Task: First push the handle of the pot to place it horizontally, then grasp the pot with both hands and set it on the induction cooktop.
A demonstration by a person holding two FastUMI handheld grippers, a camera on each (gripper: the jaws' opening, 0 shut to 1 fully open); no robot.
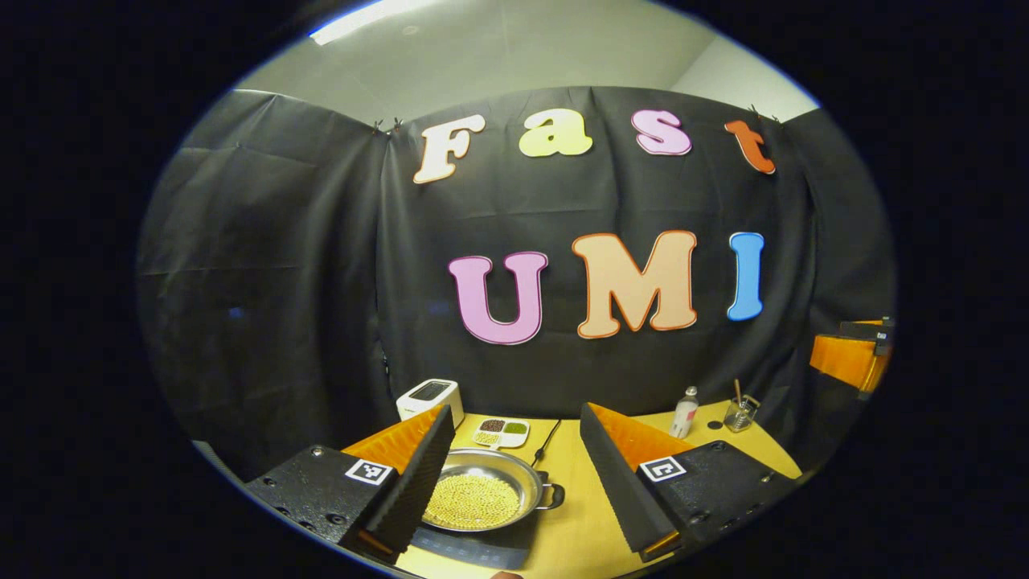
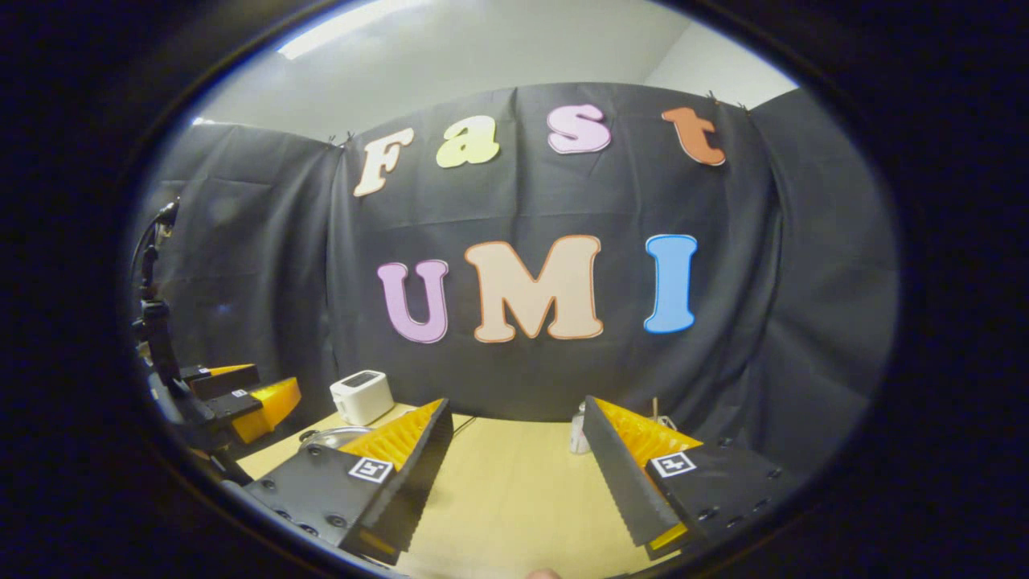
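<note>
The pot (image 1: 481, 489), a shallow metal pan filled with pale round grains, serves as the landmark here. It sits on a dark flat slab (image 1: 474, 548) that is probably the induction cooktop, though too little of the slab shows to be sure. One small loop handle (image 1: 552, 496) juts from the pot's right side; the other handle is hidden behind the left gripper's left finger.

Judging from how things lie, the pot looks either already set down or not yet lifted, and neither gripper touches it. If the handle has not been squared, the next move calls for a fingertip lowered to the loop and a gentle sideways nudge; otherwise both grippers must close on opposite rims and lift evenly so the grains do not spill.

The left gripper (image 1: 511, 470) hangs just above and near the pot, jaws spread wide, holding nothing. The right gripper (image 2: 516, 473) is likewise wide open and empty, over the bare wooden table (image 2: 514, 490) to the right of the pot.

Behind the pot stand a white toaster (image 1: 431, 399) and a divided dish (image 1: 502, 432); a small bottle (image 1: 684, 412) and a glass jar (image 1: 739, 413) stand farther to its right.
</note>
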